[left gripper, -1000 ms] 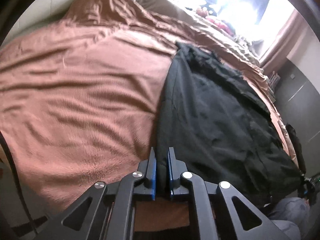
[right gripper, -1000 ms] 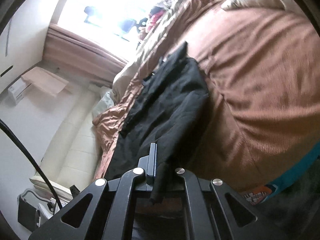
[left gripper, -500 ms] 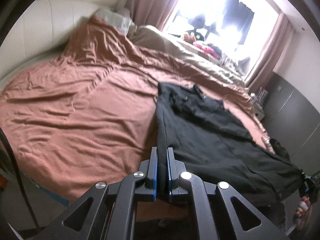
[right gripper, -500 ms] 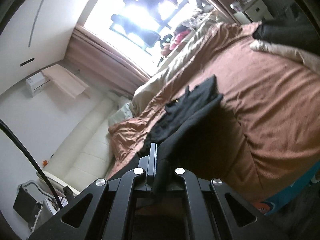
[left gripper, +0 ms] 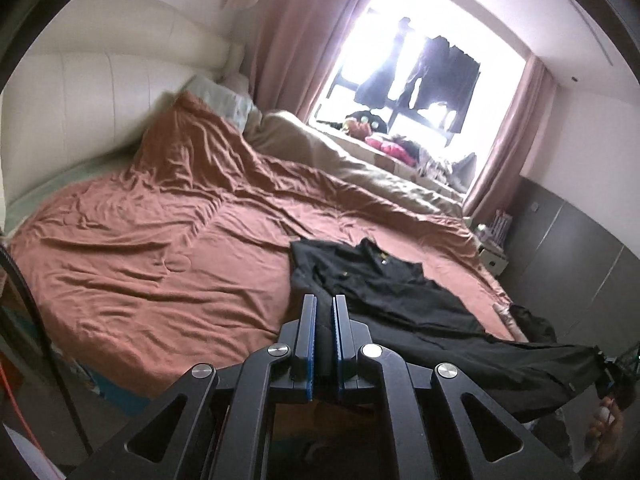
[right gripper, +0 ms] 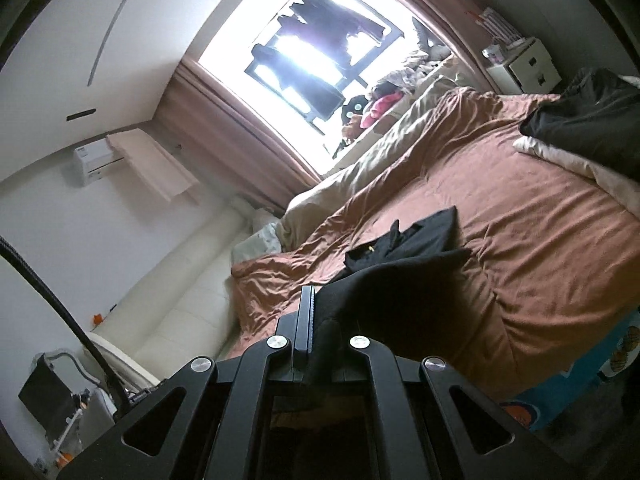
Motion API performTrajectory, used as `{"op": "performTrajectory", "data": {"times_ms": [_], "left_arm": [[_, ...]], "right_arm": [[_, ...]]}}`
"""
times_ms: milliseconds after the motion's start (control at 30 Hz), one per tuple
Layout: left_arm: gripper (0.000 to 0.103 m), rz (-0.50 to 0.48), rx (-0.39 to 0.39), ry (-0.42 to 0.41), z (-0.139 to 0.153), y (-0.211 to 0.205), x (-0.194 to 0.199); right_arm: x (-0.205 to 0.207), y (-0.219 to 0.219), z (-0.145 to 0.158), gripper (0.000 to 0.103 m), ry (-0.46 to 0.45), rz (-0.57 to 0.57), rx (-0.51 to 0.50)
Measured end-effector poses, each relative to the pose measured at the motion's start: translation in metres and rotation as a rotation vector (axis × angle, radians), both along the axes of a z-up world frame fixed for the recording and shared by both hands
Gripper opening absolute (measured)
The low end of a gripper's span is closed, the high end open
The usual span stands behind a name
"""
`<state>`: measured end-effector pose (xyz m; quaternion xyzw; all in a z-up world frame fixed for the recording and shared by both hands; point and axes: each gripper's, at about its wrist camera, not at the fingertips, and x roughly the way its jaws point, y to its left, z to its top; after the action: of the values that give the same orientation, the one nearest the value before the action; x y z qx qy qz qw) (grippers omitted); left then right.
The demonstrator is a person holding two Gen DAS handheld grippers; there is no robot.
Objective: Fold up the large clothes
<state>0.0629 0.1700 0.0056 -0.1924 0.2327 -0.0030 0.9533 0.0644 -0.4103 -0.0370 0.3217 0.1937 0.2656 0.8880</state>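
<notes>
- On the bed (left gripper: 132, 264), covered by a rust-brown sheet, lies the black garment (left gripper: 384, 296); collar end flat on the sheet toward the window, near hem lifted off the mattress edge.
- Left gripper (left gripper: 324, 320): jaws nearly together, clamped on a thin fold of the garment's hem. Blue pads visible either side of the cloth.
- Right gripper (right gripper: 318, 320): jaws fully together, clamped on a bunch of the same black fabric; cloth hangs down between the fingers and hides the right-hand pad.
- In the left wrist view the right gripper (left gripper: 612, 380) shows at the far right edge, with the hem stretched in a taut line between the two grippers. A person's hand (left gripper: 604, 428) sits just below it.
- In the right wrist view the garment (right gripper: 404, 264) rises from the sheet to the jaws and casts a dark shadow on the bed (right gripper: 540, 240).
- Beige duvet (left gripper: 360, 160) bunched along the window side of the bed; pale pillow (left gripper: 224, 96) at the headboard.
- Dark bundle (right gripper: 580, 112) on a cream blanket at the far corner of the bed, well apart from the garment.
- Containers: only a small white drawer unit (right gripper: 524, 64) beside the bed; drawers closed, contents cannot be told. Small items stand on top, too small to identify.
- Window (left gripper: 420, 60) is blown out; dark clothes hang in front of it.
</notes>
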Motion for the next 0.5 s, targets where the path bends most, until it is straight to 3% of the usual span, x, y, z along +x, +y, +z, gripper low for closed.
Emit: {"op": "performTrajectory", "data": {"times_ms": [233, 500], "left_arm": [[0.007, 0.0, 0.023, -0.038, 0.004, -0.007, -0.044], [0.007, 0.011, 0.064, -0.051, 0.004, -0.015, -0.043]], "right_arm": [[-0.021, -0.012, -0.005, 0.0, 0.023, 0.023, 0.011], [-0.012, -0.009, 0.0, 0.0, 0.035, -0.042, -0.046]]}}
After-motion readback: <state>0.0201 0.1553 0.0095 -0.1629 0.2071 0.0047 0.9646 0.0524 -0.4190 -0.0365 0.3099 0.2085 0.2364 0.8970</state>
